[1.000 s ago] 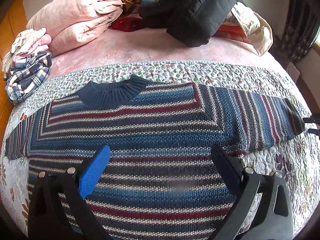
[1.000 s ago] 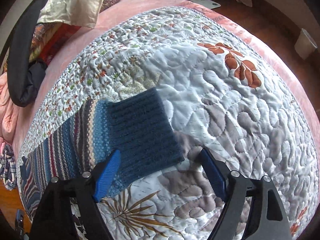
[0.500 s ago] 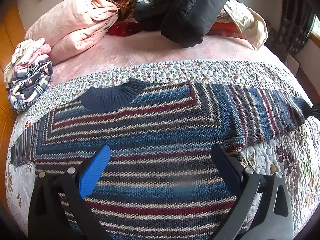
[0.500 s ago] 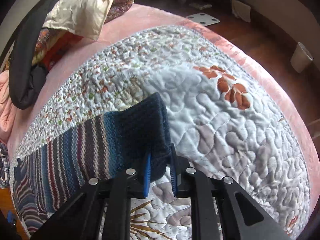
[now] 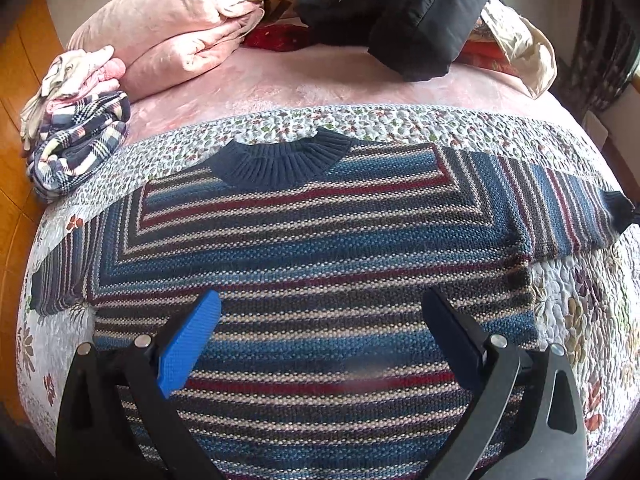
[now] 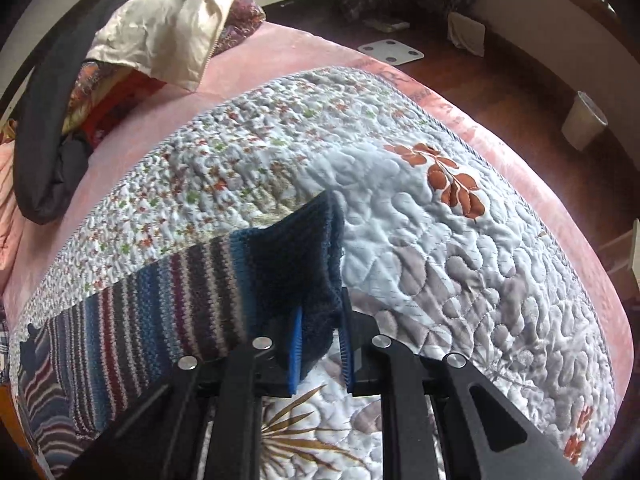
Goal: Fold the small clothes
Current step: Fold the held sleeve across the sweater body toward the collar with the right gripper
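Observation:
A striped knit sweater (image 5: 320, 248) in blue, maroon and cream lies flat on a quilted bedspread (image 5: 580, 312), its dark ribbed collar (image 5: 280, 160) pointing away from me. My left gripper (image 5: 320, 312) hovers open over the sweater's lower body with nothing between its fingers. In the right wrist view, my right gripper (image 6: 320, 344) is shut on the navy cuff (image 6: 304, 264) of the sweater's sleeve (image 6: 160, 308), and the cuff is lifted a little off the bedspread (image 6: 460, 260). That sleeve's end also shows at the right edge of the left wrist view.
A folded pink duvet (image 5: 176, 28), a plaid and pink clothes pile (image 5: 76, 136), a black jacket (image 5: 412, 12) and a cream garment (image 5: 520, 48) crowd the far end of the bed. Beyond the bed's right edge lie wooden floor, a white scale (image 6: 390, 51) and a bin (image 6: 584, 120).
My right gripper went from open around the sleeve cuff to shut on it, then raised the cuff slightly. The left gripper stayed open and drew back a little from the sweater.

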`<state>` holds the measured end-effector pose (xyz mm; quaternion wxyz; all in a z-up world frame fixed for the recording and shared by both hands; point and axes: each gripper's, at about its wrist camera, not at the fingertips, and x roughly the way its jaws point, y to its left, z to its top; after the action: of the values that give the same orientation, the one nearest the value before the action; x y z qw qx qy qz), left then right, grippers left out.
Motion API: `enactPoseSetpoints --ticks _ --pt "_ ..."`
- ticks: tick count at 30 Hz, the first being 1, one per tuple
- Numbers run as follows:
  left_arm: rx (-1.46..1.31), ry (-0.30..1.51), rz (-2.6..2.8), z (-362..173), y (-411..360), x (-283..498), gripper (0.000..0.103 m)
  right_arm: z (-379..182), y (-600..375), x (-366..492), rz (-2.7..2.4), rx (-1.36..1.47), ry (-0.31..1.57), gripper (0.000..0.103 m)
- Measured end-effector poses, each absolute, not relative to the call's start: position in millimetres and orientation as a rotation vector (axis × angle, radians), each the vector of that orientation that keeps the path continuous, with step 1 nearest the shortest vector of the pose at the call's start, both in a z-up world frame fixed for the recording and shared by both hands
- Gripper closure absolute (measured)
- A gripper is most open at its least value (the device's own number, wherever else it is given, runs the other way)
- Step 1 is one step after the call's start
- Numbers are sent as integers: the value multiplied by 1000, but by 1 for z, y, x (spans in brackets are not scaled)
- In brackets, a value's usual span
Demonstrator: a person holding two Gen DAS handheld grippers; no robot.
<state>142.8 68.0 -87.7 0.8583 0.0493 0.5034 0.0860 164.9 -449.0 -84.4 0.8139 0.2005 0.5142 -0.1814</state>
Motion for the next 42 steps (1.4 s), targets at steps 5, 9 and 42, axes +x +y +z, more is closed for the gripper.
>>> enactPoseSetpoints --ticks 5,9,42 --pt "66 1076 212 -91 98 142 3 -44 -377 180 -286 292 1090 88" --pt "36 1097 234 -97 118 148 3 -27 -293 195 -150 195 1101 88" --pt "-16 1170 136 -113 131 161 3 -51 -77 224 382 266 1220 79"
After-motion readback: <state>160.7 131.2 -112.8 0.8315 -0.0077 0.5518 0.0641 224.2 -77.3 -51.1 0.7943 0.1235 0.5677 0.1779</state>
